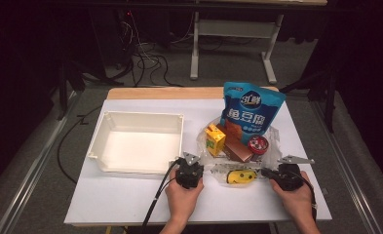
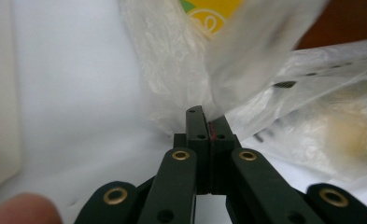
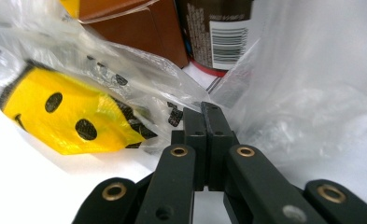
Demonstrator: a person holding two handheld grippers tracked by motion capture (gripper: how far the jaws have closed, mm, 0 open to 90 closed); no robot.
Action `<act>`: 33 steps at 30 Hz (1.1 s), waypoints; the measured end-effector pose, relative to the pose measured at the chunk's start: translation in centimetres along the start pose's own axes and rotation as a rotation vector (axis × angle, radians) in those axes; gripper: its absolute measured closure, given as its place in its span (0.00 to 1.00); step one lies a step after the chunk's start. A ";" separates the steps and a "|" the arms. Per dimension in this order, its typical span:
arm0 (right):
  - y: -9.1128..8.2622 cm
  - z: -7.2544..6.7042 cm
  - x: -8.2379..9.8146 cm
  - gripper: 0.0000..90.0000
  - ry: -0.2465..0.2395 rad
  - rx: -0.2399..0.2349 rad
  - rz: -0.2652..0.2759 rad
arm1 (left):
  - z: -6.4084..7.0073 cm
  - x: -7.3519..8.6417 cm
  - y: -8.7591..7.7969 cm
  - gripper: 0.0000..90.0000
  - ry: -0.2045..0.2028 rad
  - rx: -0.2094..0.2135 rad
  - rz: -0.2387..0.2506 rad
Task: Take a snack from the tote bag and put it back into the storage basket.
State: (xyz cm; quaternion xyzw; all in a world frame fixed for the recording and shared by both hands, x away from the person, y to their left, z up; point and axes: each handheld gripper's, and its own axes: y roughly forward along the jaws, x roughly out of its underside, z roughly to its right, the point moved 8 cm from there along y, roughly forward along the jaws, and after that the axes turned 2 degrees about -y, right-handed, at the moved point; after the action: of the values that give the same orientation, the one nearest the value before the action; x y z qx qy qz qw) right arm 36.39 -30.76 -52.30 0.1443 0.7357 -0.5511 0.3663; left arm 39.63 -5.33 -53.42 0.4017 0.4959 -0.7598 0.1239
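At lower centre of the high view, the left gripper [image 1: 191, 163] is clamped on the near-left edge of the clear plastic bag [image 1: 272, 139]; the right gripper [image 1: 269, 171] is clamped on its near-right edge; the grip looks done, while the goods are still inside and the white bin [image 1: 108, 151] at centre left holds nothing.

We see the white table [image 1: 130, 195] brightly lit from above while the room around it falls into darkness. In the left gripper view the clear plastic bag [image 2: 265, 93] is blurred and washed out; in the right gripper view the yellow pouch [image 3: 64, 116] stays fairly sharp.
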 end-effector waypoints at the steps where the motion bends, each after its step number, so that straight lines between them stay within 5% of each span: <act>1: -0.1 0.1 0.0 1.00 -0.007 0.019 0.000 | -0.1 0.0 0.0 1.00 0.002 0.001 0.002; 4: 0.3 0.7 0.2 1.00 0.015 0.035 -0.019 | -0.5 -0.1 0.2 1.00 -0.043 0.038 0.010; 8: 0.7 1.0 0.3 1.00 0.020 0.020 -0.010 | -0.5 -0.1 0.2 1.00 -0.047 0.037 0.018; 9: 0.7 1.0 0.2 0.93 0.006 0.021 0.000 | -0.6 -0.1 0.2 1.00 -0.058 0.040 0.023; 12: -0.4 0.8 -0.5 0.74 0.034 -0.032 0.093 | -0.6 -0.1 0.2 1.00 -0.058 0.037 0.026; 14: -2.1 1.1 -1.6 0.70 0.037 -0.034 0.183 | -0.6 -0.1 0.1 1.00 -0.041 0.021 0.028; 18: -5.7 2.5 -4.2 0.65 0.075 0.063 0.402 | -0.6 -0.1 0.1 1.00 -0.040 0.018 0.027; 20: -6.5 3.6 -5.3 0.59 0.103 0.127 0.456 | -0.5 -0.1 0.1 1.00 -0.030 0.012 0.028; 23: -4.5 4.9 -5.5 0.57 0.138 0.153 0.381 | -0.5 -0.1 0.1 1.00 -0.020 0.006 0.026; 27: -0.6 6.1 -3.2 0.87 0.175 0.164 0.197 | -0.5 0.0 0.1 1.00 -0.025 0.009 0.026; 30: 0.8 7.1 -1.2 0.99 0.207 0.176 0.075 | -0.5 0.0 0.1 1.00 -0.034 0.014 0.027; 33: 0.7 7.8 -0.8 0.99 0.230 0.147 0.068 | -0.5 0.0 0.1 1.00 -0.040 0.017 0.029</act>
State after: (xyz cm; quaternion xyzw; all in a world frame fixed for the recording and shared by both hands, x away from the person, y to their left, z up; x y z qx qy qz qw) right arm 40.37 -37.46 -53.19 0.2579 0.7250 -0.5706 0.2867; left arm 39.99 -4.94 -53.55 0.3948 0.4810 -0.7699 0.1414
